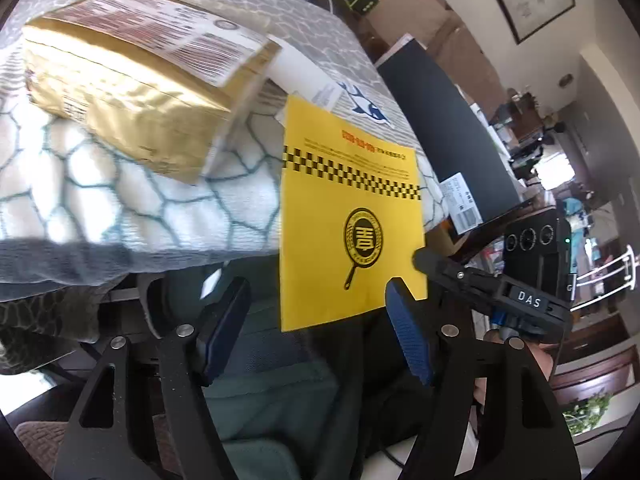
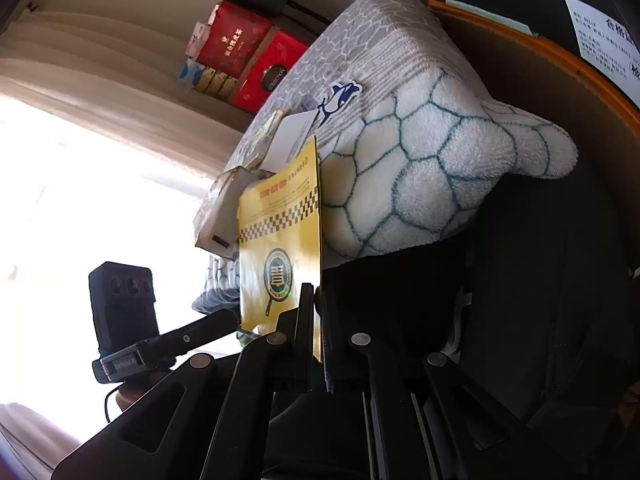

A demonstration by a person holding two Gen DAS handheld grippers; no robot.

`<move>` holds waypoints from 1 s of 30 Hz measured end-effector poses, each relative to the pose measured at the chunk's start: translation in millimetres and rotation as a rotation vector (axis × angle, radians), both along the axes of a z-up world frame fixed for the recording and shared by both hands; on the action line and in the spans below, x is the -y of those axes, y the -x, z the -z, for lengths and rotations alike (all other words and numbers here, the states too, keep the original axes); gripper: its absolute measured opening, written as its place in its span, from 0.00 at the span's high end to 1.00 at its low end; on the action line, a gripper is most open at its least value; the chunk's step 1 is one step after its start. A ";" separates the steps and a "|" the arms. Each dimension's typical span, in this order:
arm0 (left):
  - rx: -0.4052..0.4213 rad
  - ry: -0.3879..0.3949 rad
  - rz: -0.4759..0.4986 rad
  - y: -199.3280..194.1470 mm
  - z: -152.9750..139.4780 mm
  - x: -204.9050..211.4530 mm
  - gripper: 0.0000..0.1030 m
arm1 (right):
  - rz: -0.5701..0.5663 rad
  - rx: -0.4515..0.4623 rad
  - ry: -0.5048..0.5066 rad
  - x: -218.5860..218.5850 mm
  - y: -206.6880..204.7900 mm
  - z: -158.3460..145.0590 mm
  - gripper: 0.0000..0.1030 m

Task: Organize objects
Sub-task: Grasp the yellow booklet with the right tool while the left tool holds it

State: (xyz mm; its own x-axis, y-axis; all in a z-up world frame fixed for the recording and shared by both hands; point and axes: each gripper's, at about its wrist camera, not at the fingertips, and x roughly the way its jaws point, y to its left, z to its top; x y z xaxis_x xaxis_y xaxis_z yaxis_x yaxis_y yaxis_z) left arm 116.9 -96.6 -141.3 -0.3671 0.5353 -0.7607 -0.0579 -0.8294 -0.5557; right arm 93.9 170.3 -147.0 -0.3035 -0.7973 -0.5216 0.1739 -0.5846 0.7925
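Observation:
A yellow card [image 1: 352,216] with a black checker band and a pan logo hangs over the edge of a white and grey honeycomb-pattern blanket [image 1: 132,196]. My right gripper [image 2: 318,292] is shut on the card's lower corner [image 2: 280,248]; it shows in the left wrist view [image 1: 424,260] at the card's right edge. My left gripper [image 1: 316,312] is open and empty, just below the card. A gold foil packet [image 1: 132,92] with a barcode label lies on the blanket, and a white card [image 1: 304,68] lies behind the yellow one.
A black box [image 1: 448,136] with a white label stands right of the blanket. Red gift boxes [image 2: 248,52] are stacked at the far end. An orange-rimmed brown surface [image 2: 540,64] lies beside the blanket. A dark green chair [image 1: 280,400] is below.

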 end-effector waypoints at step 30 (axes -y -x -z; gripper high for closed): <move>-0.172 0.036 -0.049 -1.7 -36.0 -30.7 1.00 | -0.073 -0.315 -0.252 65.0 7.3 -51.5 0.97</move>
